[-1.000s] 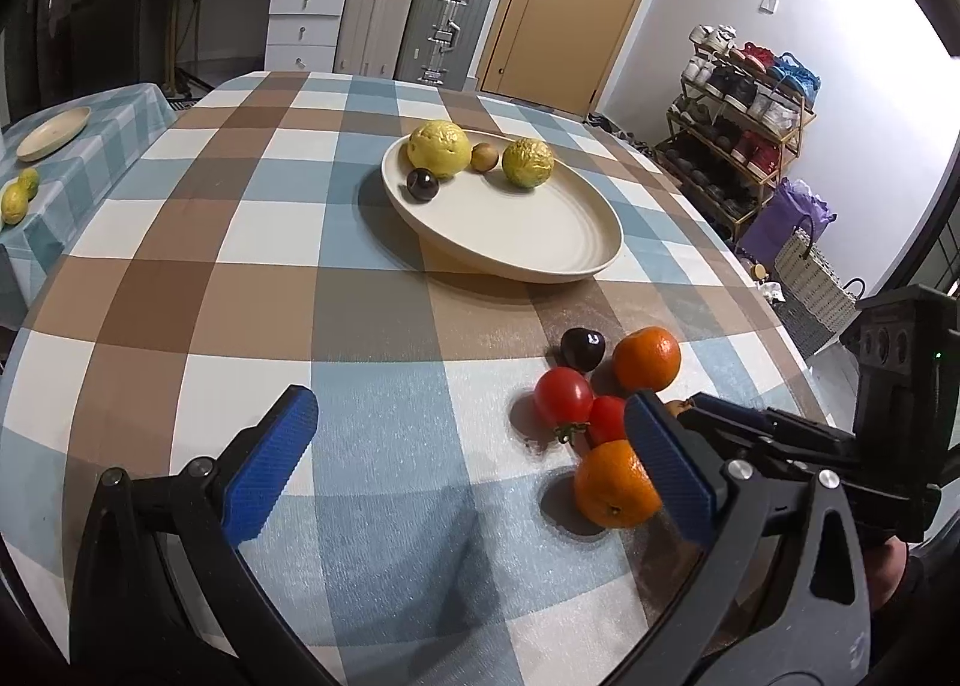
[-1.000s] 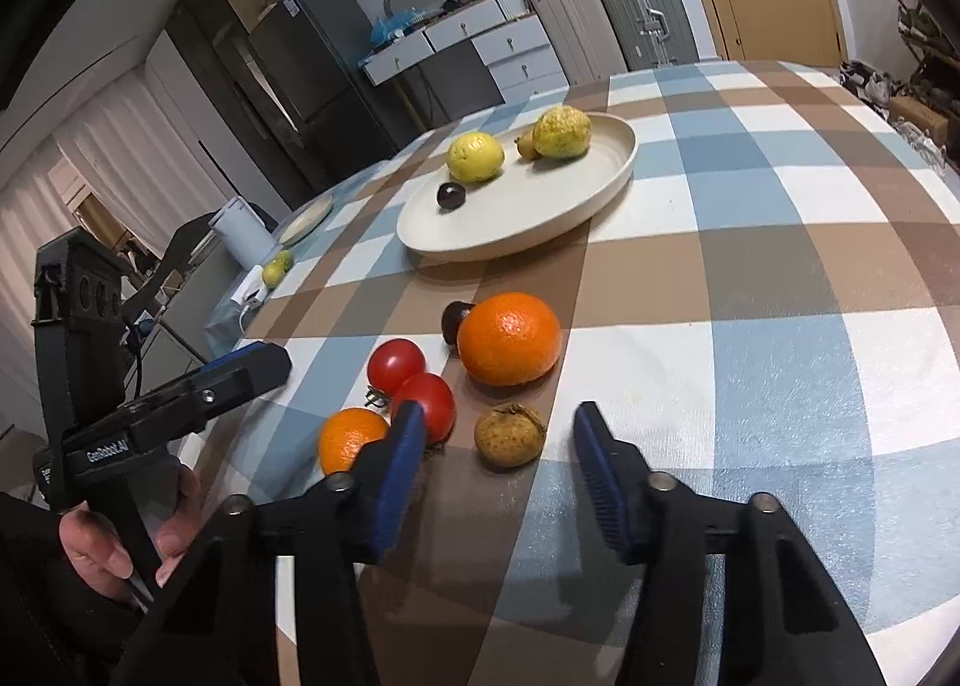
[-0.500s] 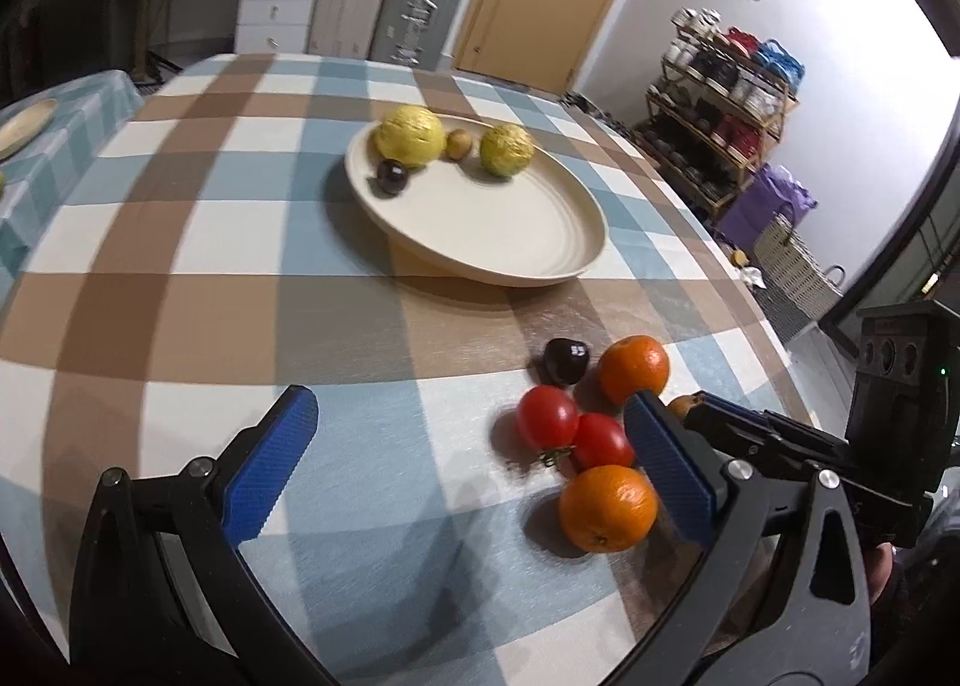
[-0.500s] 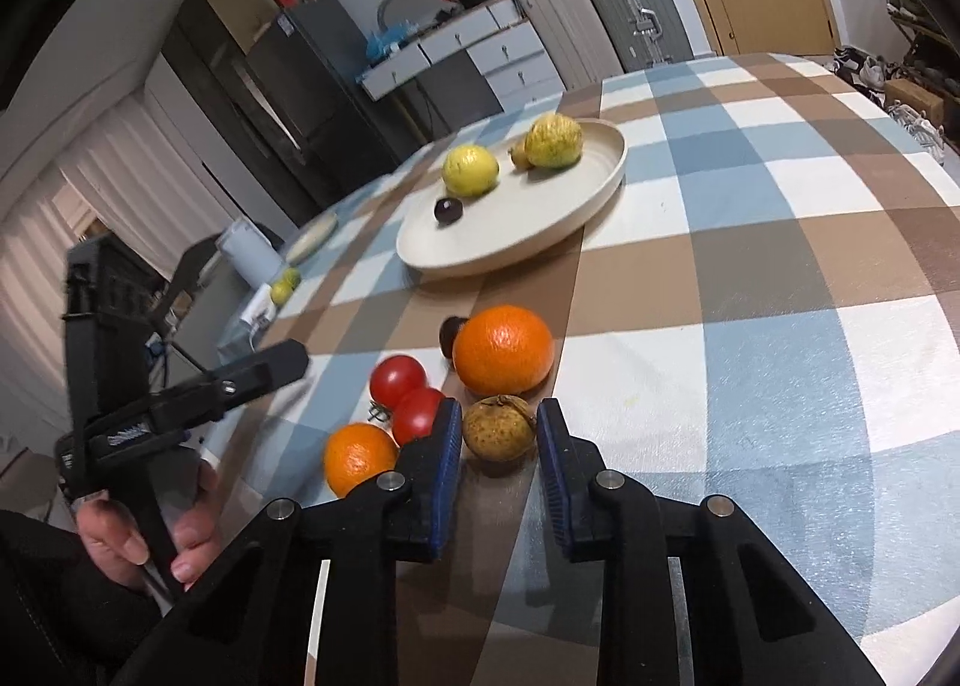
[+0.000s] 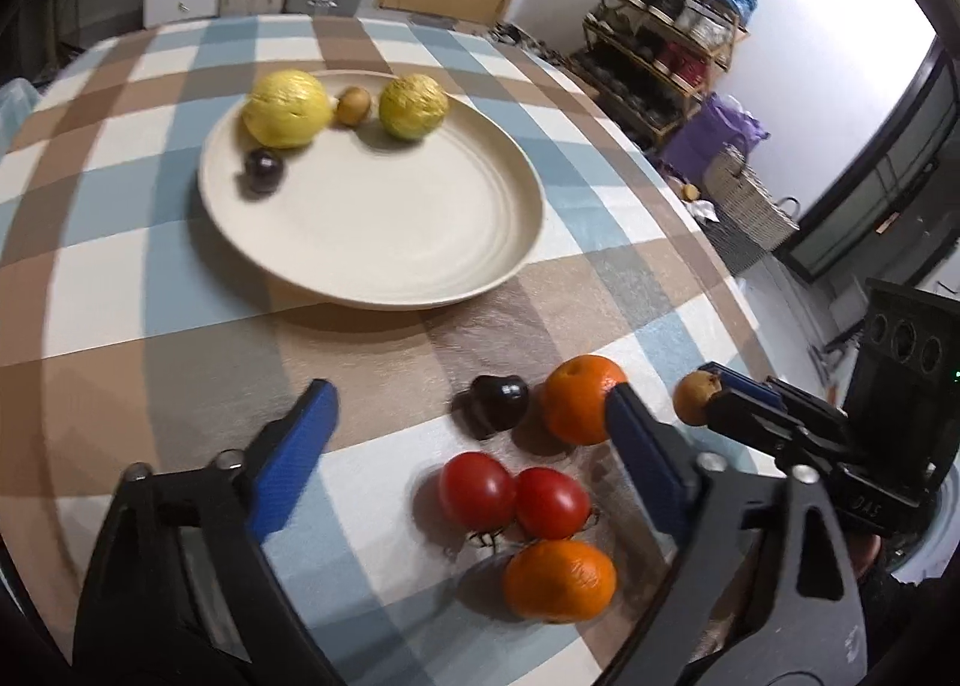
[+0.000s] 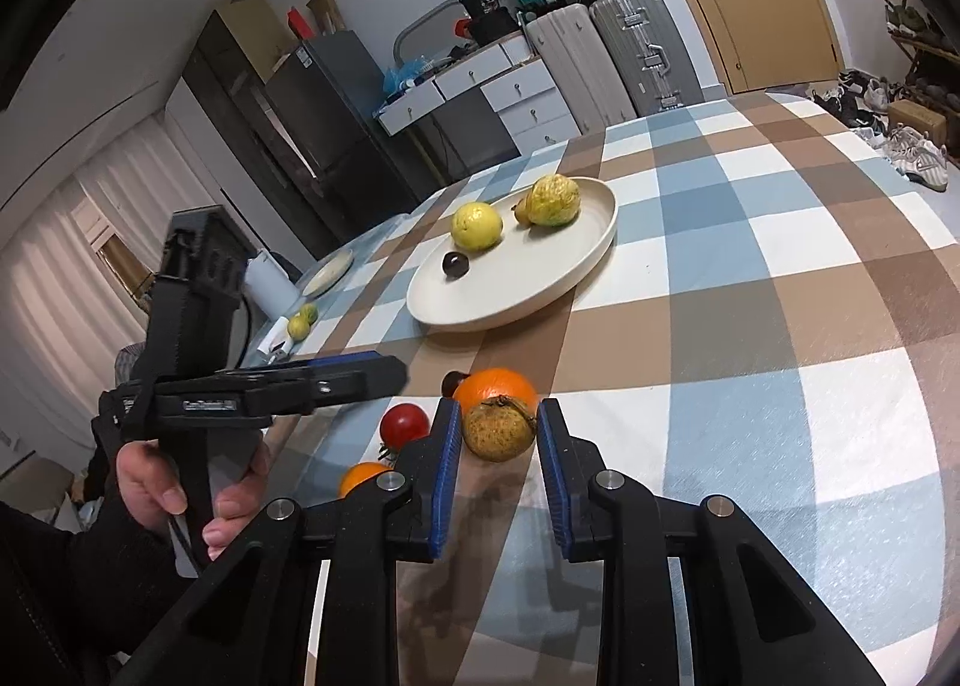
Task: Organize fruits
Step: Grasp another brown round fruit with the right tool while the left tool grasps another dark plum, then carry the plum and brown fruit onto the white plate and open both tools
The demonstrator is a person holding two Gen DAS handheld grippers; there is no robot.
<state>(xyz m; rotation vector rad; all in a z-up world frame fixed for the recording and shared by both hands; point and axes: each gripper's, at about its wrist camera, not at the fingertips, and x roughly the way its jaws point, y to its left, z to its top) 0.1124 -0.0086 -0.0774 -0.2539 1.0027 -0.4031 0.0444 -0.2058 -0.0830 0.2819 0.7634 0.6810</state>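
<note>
Your right tongs (image 6: 499,437) are squeezed tight on a small brown fruit (image 6: 499,433) and hold it just above the desk (image 6: 780,278), in front of an orange (image 6: 495,384). Your left tongs (image 5: 465,416) are closing, with nothing pressed between them; they hang over the dark plum (image 5: 498,406) and two red tomatoes (image 5: 513,497) on the checked cloth. A second orange (image 5: 559,581) lies close to you. The cream plate (image 5: 420,230) sits farther back with two yellow fruits (image 5: 288,109), a small brown one and a dark one.
</note>
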